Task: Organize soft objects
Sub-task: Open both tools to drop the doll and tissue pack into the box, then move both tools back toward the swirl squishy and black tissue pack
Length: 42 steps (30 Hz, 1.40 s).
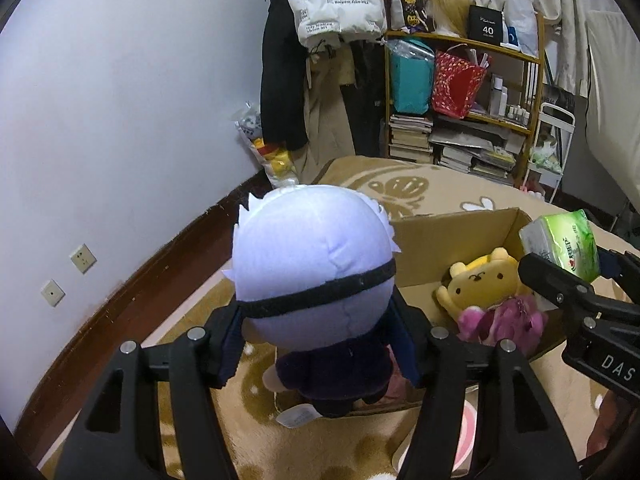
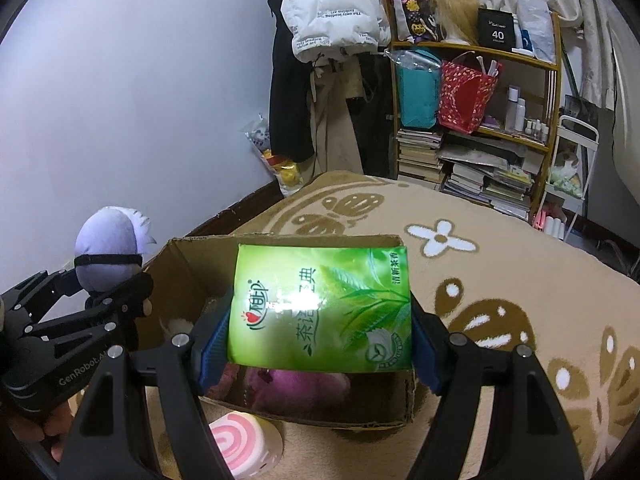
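Note:
My left gripper (image 1: 316,344) is shut on a plush doll (image 1: 316,264) with a pale lilac head, black blindfold band and dark body, held above the rug left of a cardboard box (image 1: 436,244). My right gripper (image 2: 320,344) is shut on a green tissue pack (image 2: 320,304), held over the box (image 2: 192,264). The pack also shows in the left wrist view (image 1: 564,240). A yellow bear plush (image 1: 480,280) and a purple plush (image 1: 500,320) lie inside the box. The doll also shows in the right wrist view (image 2: 108,248).
A pink-and-white swirl roll plush (image 2: 240,444) lies on the tan patterned rug (image 2: 500,280) in front of the box. A wooden shelf (image 2: 480,120) with books and bags stands at the back. Coats hang beside it (image 2: 328,60). A wall runs along the left.

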{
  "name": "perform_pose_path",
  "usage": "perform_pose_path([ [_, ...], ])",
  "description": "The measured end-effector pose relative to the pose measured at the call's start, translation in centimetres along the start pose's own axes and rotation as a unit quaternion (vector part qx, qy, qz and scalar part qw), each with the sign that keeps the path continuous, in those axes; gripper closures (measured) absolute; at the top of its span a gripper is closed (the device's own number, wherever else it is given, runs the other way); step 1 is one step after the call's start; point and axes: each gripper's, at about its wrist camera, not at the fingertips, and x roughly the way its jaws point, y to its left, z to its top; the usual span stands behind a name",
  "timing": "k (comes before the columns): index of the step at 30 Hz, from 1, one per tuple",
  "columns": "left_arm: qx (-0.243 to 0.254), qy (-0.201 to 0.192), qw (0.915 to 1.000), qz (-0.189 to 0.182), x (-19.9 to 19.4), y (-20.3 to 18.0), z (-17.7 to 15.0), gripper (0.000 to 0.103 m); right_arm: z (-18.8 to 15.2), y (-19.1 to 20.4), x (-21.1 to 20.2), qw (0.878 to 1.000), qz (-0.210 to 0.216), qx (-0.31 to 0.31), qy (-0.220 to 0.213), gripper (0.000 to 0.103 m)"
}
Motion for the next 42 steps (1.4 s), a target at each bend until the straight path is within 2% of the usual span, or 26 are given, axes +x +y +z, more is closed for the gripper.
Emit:
perform_pose_path([
  [3,-0.005,0.006,0.9999,-0.009,0.2,0.2,-0.1,0.039,-0.2,-0.1,0.2,1.000,-0.001,0.002,0.005,0.023],
  [6,-0.003,0.004,1.0000,-0.005,0.0,0.2,-0.2,0.028,-0.3,-0.4,0.2,1.000,0.002,0.008,0.007,0.017],
  [8,-0.001,-0.002,1.0000,0.000,-0.2,0.2,-0.2,0.020,-0.5,-0.5,-0.1,1.000,0.005,0.011,0.001,0.009],
  [12,-0.004,-0.006,0.9999,0.014,-0.8,0.5,-0.2,0.007,-0.4,-0.7,-0.8,1.000,0.004,0.016,-0.006,0.000],
  [14,-0.006,-0.012,0.9996,0.024,-1.1,0.8,-0.2,0.002,-0.4,-0.8,-1.3,1.000,0.005,0.023,-0.010,0.000],
  [26,-0.018,-0.027,0.9984,0.045,-4.4,2.6,-0.7,0.000,-0.7,-0.6,-5.0,1.000,-0.004,0.018,-0.014,0.000],
  [32,-0.009,-0.015,0.9993,0.034,-6.4,2.8,-1.6,0.000,-2.5,-0.3,-6.8,0.999,0.001,0.031,-0.010,0.000],
  [37,-0.005,-0.001,0.9997,0.023,-7.5,2.7,-2.4,0.000,-4.8,0.1,-7.4,0.998,0.024,0.062,0.007,0.000],
  [42,-0.001,0.016,0.9999,0.003,-8.3,2.7,-3.5,0.000,-7.1,1.4,-7.3,0.998,0.025,0.056,0.028,0.000],
])
